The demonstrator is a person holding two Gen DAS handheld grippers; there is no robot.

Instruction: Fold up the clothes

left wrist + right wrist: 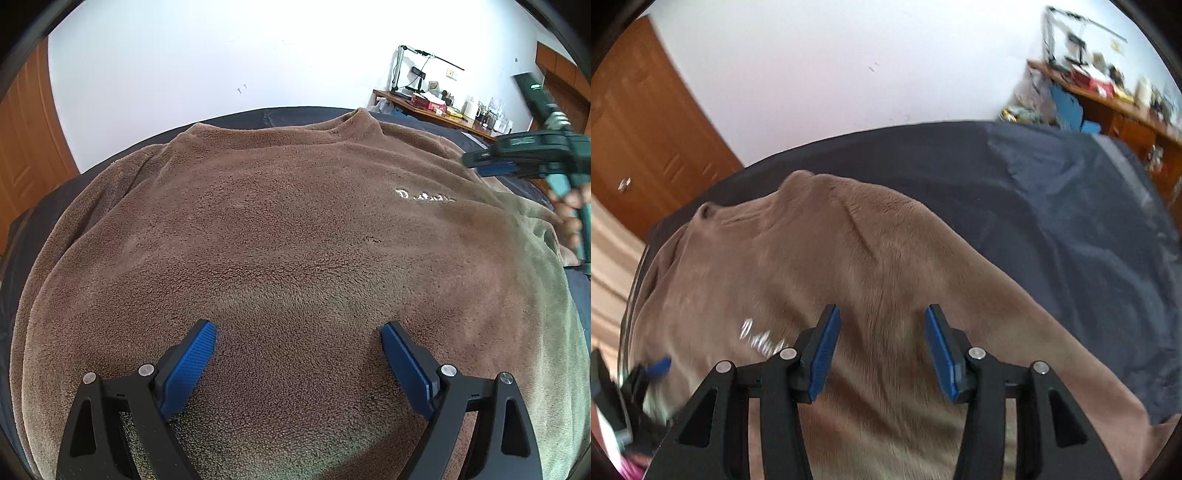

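A brown fleece sweater (280, 229) lies spread face up on a dark bed, its collar (360, 116) at the far side and white lettering (424, 195) on the chest. My left gripper (297, 328) hovers open over the lower body of the sweater with nothing between its blue pads. My right gripper (882, 314) is open above the sweater (820, 258) near its right sleeve, also holding nothing. The right gripper (495, 162) shows at the right edge of the left wrist view, held by a hand (570, 210). The right wrist view is motion-blurred.
The dark blue bed cover (1052, 206) extends to the right of the sweater. A wooden desk (436, 110) with clutter stands at the back right against a white wall. A wooden door (646, 140) is at the left.
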